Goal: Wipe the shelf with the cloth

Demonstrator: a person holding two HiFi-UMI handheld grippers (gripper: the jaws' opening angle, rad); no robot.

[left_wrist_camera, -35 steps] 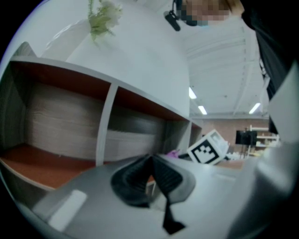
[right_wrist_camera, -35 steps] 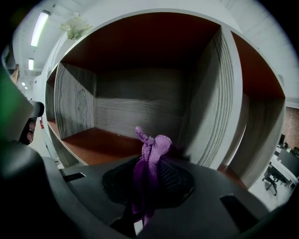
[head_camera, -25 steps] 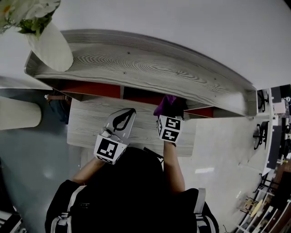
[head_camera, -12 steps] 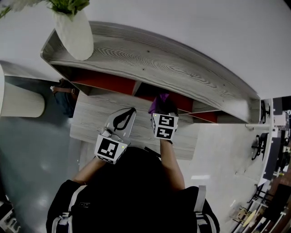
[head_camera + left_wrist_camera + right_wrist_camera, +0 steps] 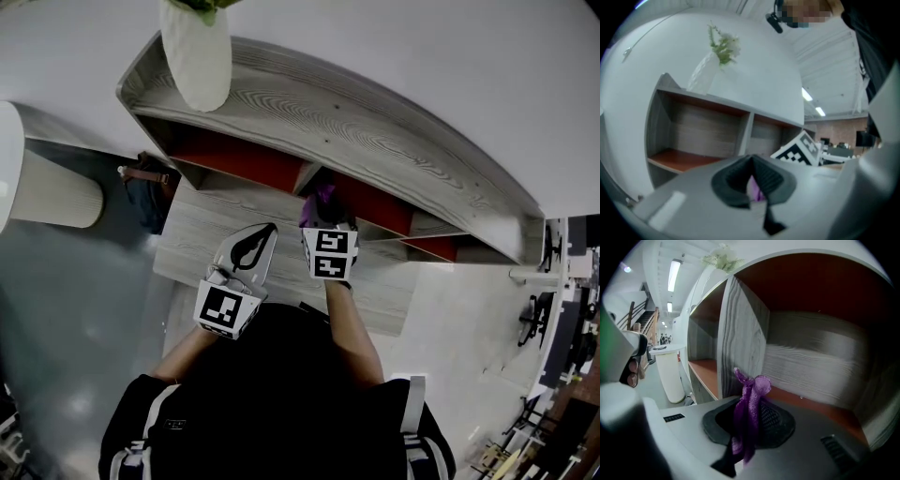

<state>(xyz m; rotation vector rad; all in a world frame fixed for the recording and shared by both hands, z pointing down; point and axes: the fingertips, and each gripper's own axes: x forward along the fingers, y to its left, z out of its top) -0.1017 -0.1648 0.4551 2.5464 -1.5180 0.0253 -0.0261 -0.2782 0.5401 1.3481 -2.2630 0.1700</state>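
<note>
The purple mesh cloth (image 5: 749,413) is pinched between the jaws of the right gripper (image 5: 749,427), bunched into a strand that stands up past the jaw tips. This way the fabric, rather than the hard jaws, would meet the surface first. In the head view the cloth (image 5: 322,200) shows at 12 o'clock of the right gripper (image 5: 325,225), at the mouth of a compartment of the grey wood-grain shelf (image 5: 375,141). In the right gripper view an upright grey divider (image 5: 743,329) stands at 11 o'clock of the cloth, and the red-brown compartment floor (image 5: 820,406) runs off toward 3 o'clock. Whether the cloth touches that floor cannot be told. The wipe is judged to be under way or about to start in this compartment.

The left gripper (image 5: 251,246) is held at 9 o'clock of the right one, back from the shelf front and probably parked out of the way. Its jaws (image 5: 752,183) are drawn together, with nothing gripped. A white vase with green stems (image 5: 197,52) stands on the shelf top at 11 o'clock, well apart from both grippers.
</note>
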